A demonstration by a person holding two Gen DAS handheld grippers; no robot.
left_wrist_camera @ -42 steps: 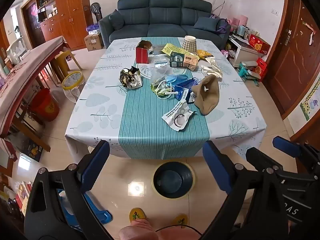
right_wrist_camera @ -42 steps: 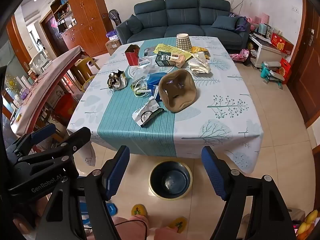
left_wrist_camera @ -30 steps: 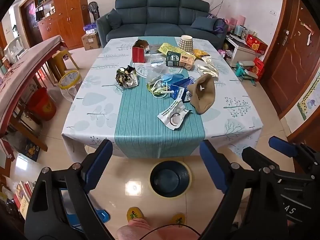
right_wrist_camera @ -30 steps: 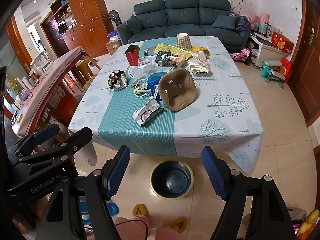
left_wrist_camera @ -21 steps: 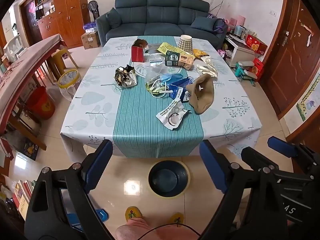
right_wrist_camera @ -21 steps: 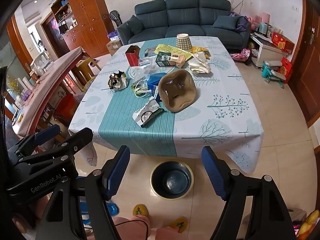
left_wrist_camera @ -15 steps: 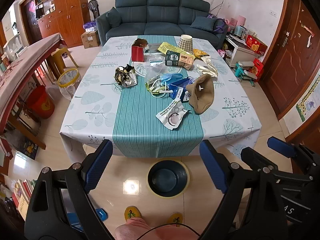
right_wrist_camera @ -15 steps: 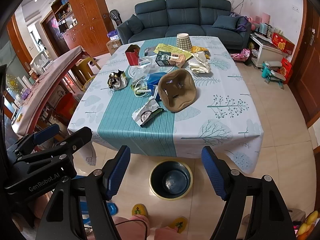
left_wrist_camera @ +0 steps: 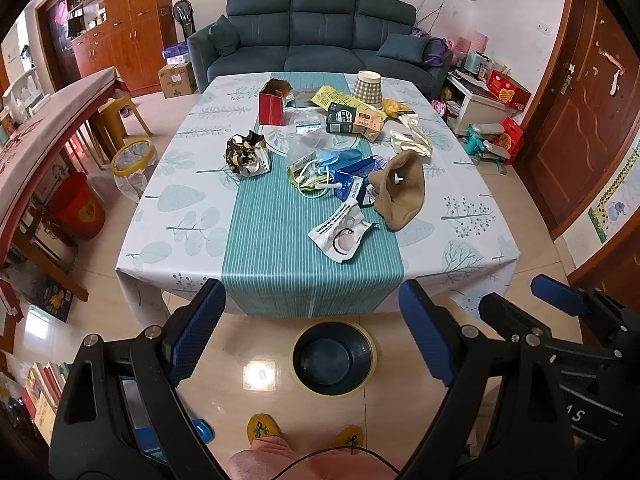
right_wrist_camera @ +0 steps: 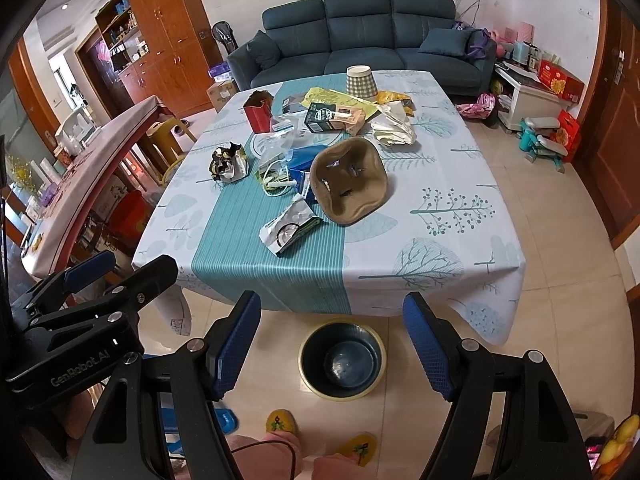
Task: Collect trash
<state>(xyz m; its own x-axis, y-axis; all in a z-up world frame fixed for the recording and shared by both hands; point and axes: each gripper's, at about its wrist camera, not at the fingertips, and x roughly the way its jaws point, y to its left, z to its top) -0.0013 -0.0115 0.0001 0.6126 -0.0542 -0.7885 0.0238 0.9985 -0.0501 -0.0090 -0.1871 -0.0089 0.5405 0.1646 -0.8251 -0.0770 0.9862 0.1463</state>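
Below the littered desk [left_wrist_camera: 256, 240], a dark blue round bin [left_wrist_camera: 333, 358] sits on the floor; left gripper [left_wrist_camera: 314, 336] and right gripper [right_wrist_camera: 332, 344] hang wide, empty.

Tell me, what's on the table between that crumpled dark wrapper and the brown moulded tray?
Between the crumpled wrapper and the brown tray lies a heap: a white cable and blue packaging, plain in both views.

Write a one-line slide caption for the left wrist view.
Open left gripper hovers over a dark bin on the floor, facing a table littered with wrappers and boxes.
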